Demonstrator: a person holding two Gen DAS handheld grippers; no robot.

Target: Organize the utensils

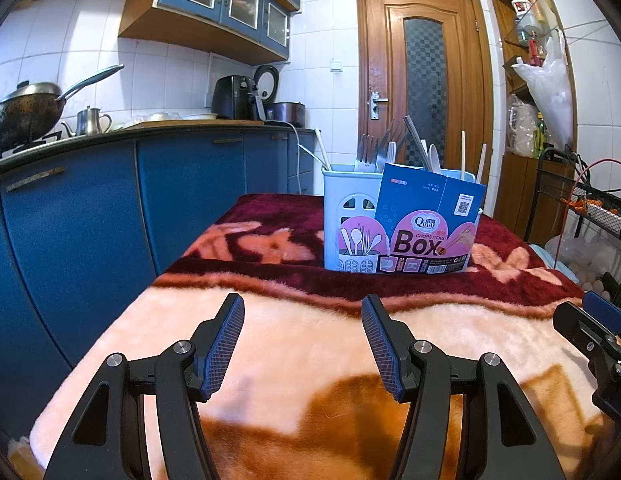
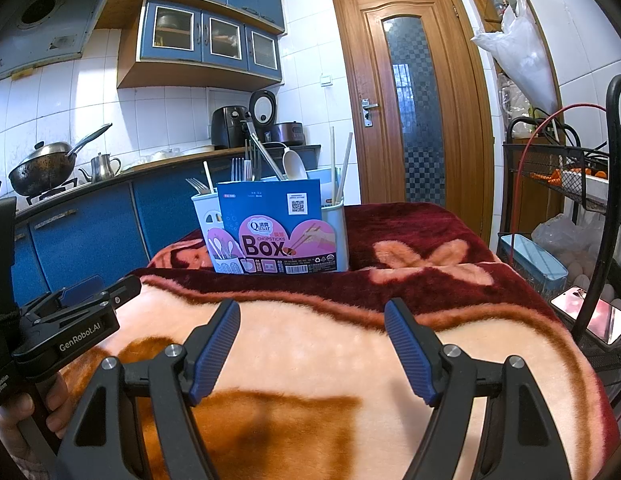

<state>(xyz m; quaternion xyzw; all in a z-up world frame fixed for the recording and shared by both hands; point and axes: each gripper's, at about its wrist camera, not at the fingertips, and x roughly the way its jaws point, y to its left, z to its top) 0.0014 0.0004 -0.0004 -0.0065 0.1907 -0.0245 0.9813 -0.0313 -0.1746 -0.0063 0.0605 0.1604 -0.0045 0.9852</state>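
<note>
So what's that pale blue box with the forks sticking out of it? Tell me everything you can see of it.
The utensil holder is a pale blue tub, plastic by its look, with arched cut-outs in its front wall. It stands upright on the blanket at the far end, beyond both hand-held grippers, which are apart from it. A blue and pink cardboard label reading "Chopsticks Box" covers most of its front. Forks, a white spoon and chopsticks stand in it.

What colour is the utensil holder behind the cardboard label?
Pale blue plastic utensil holder, with white arched cut-outs; clearest in the left wrist view.
</note>
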